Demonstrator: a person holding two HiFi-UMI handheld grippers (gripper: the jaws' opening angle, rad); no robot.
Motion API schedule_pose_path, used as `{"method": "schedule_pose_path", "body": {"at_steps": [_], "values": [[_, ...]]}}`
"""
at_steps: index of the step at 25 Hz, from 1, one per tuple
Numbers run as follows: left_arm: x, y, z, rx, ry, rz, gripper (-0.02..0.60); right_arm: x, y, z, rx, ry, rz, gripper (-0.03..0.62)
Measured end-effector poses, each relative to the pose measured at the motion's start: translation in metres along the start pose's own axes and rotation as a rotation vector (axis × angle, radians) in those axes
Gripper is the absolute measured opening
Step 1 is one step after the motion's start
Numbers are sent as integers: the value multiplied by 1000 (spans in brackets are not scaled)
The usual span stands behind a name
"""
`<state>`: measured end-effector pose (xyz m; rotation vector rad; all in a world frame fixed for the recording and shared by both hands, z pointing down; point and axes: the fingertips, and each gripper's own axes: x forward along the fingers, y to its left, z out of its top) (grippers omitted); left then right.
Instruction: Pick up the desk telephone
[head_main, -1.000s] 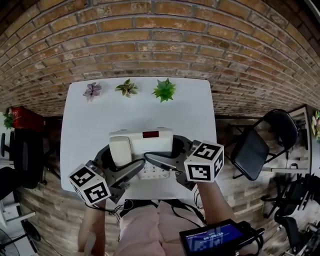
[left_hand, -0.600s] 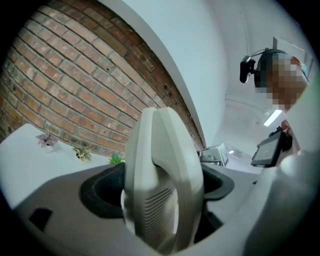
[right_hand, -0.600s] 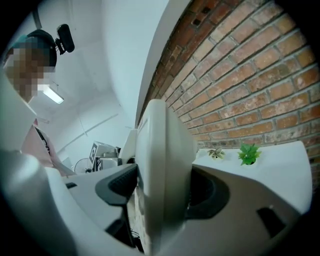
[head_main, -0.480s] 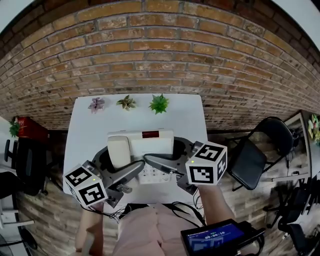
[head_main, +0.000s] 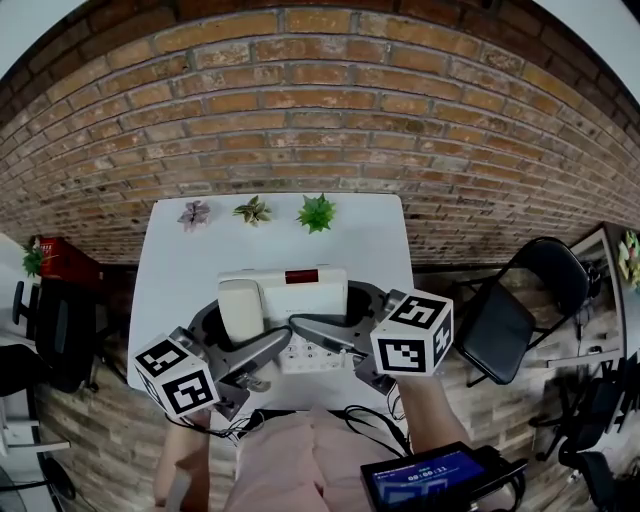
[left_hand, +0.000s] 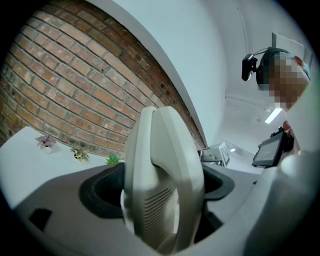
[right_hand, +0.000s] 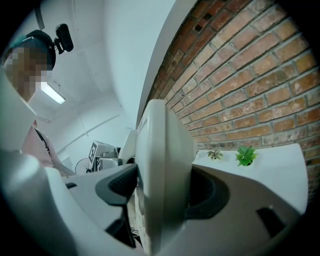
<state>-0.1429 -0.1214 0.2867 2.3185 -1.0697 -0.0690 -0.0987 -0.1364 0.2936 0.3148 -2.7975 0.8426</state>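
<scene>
A person is holding a cream desk telephone (head_main: 285, 300) between two hand-held grippers in front of a brick wall (head_main: 320, 110). The set appears to be hanging clear of the white table (head_main: 370, 240), above its near edge and well apart from the three small potted plants (head_main: 252, 209) along the far side. The left gripper (head_main: 235, 335) is reaching in from the handset (head_main: 240, 308) side, its fingers closed top and bottom on the telephone (left_hand: 162, 180), with the handset's grille end showing between them. The right gripper (head_main: 340, 312) is doing the same from the opposite side, its fingers clamped across the body's edge (right_hand: 162, 175), so neither is standing open. The chief risk from here looks to be slippage: the smooth plastic shell is resting on two narrow pinches, and any uneven pull or roll between the hands could be twisting the set out of one grip. A tilt toward the person could also be tipping the handset out of its cradle if the left fingers are not pinning it, which cannot be told for certain. Dark cables (head_main: 250, 412) are trailing below the table's near edge. Whether any belongs to the telephone is unclear, but a tethered cord going taut could be jerking the set back. A drop here would likely be landing it on the table edge or in the person's lap.
</scene>
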Motion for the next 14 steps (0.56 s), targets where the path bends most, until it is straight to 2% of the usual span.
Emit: {"method": "schedule_pose_path", "body": {"at_steps": [14], "values": [[6, 6, 2, 1, 9, 12, 449, 2, -8, 3, -3, 4, 9, 295]]}}
